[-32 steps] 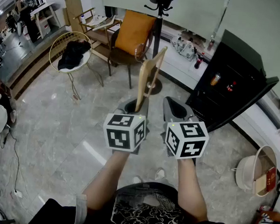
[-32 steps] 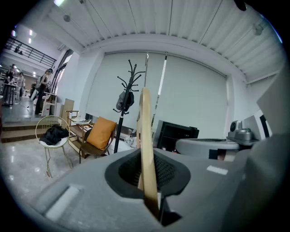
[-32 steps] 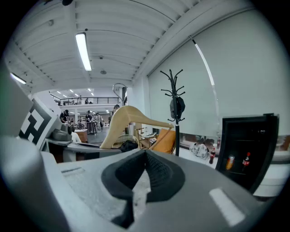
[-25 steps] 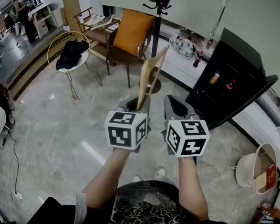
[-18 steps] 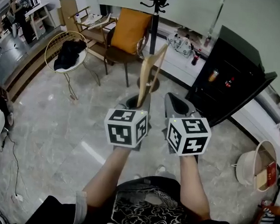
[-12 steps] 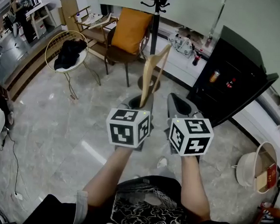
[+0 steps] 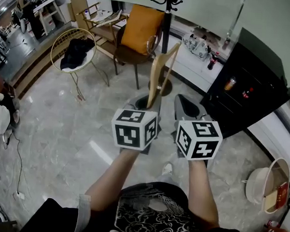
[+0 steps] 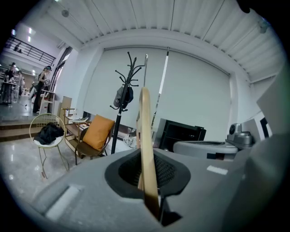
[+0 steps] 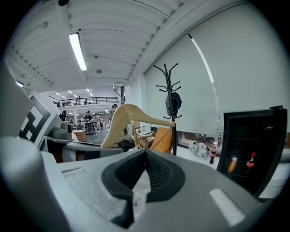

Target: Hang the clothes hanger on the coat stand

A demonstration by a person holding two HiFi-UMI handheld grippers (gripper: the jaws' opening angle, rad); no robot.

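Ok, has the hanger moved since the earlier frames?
Yes. The hanger, clamped in the left gripper, has edged forward toward the coat stand; its lower end sits nearer the stand's base.

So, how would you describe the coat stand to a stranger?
Look at the pale blind on the far wall. Between the chair with the orange cushion and the black cabinet stands the coat stand. It is the only thin black pole, with curved hooks and a dark item on top.
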